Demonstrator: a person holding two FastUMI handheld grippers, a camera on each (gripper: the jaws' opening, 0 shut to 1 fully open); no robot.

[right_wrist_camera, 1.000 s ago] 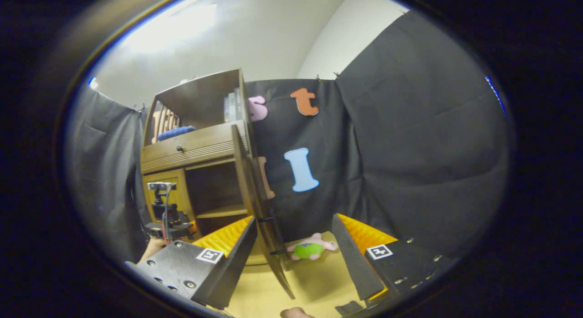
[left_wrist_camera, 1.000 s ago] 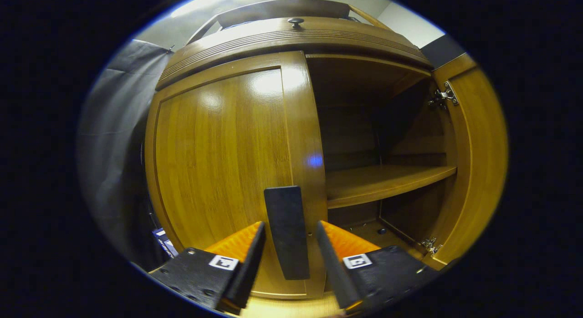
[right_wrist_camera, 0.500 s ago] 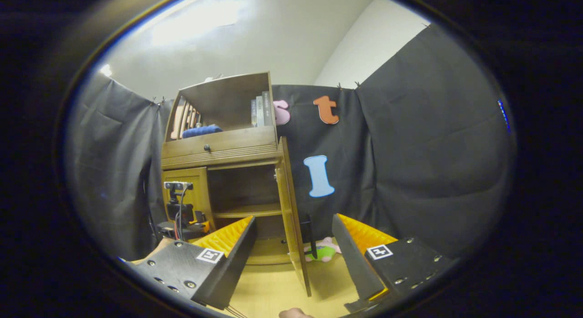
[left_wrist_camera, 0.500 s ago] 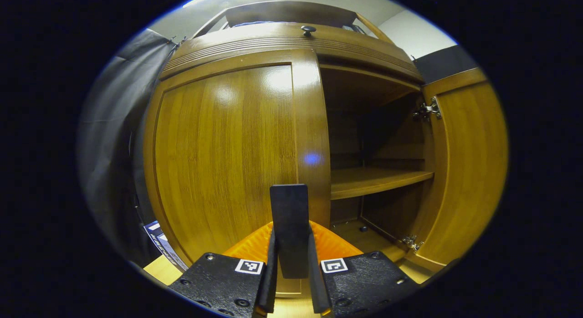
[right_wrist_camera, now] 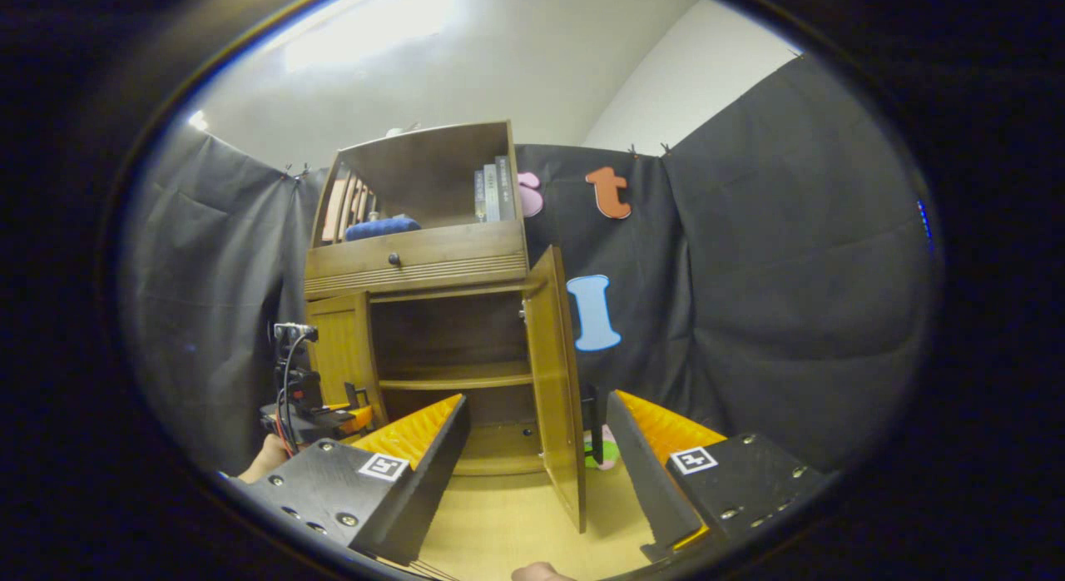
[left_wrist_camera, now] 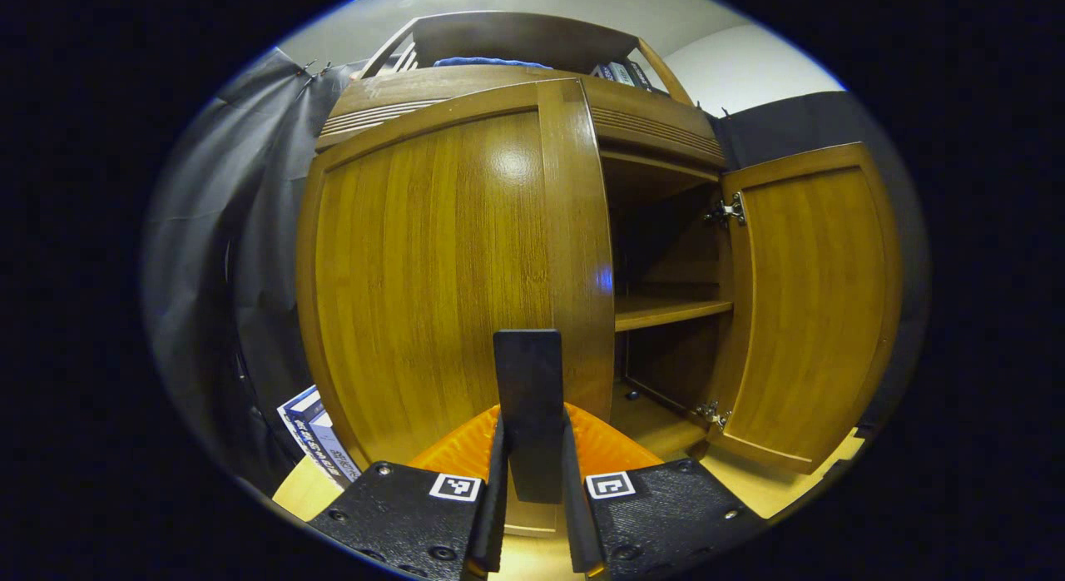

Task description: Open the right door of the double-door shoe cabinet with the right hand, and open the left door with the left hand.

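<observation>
the left gripper point(left_wrist_camera: 532, 481) has its fingers pinched on the dark handle point(left_wrist_camera: 527, 414) of the left door point(left_wrist_camera: 441, 273), barely ajar; a crooked pull could slip them off. farther back, the right gripper point(right_wrist_camera: 537, 464) gapes empty, the right door point(right_wrist_camera: 556, 373) swung wide

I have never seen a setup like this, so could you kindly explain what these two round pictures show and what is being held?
A person holds a two-finger gripper in each hand, each carrying a forward-looking fisheye camera. In the left gripper view, the left gripper is closed on the dark flat handle of the brown wooden cabinet's left door, which stands partly open. In the right gripper view, from farther back, the right gripper is open and holds nothing. The right door stands wide open, showing a bare wooden shelf.
</observation>
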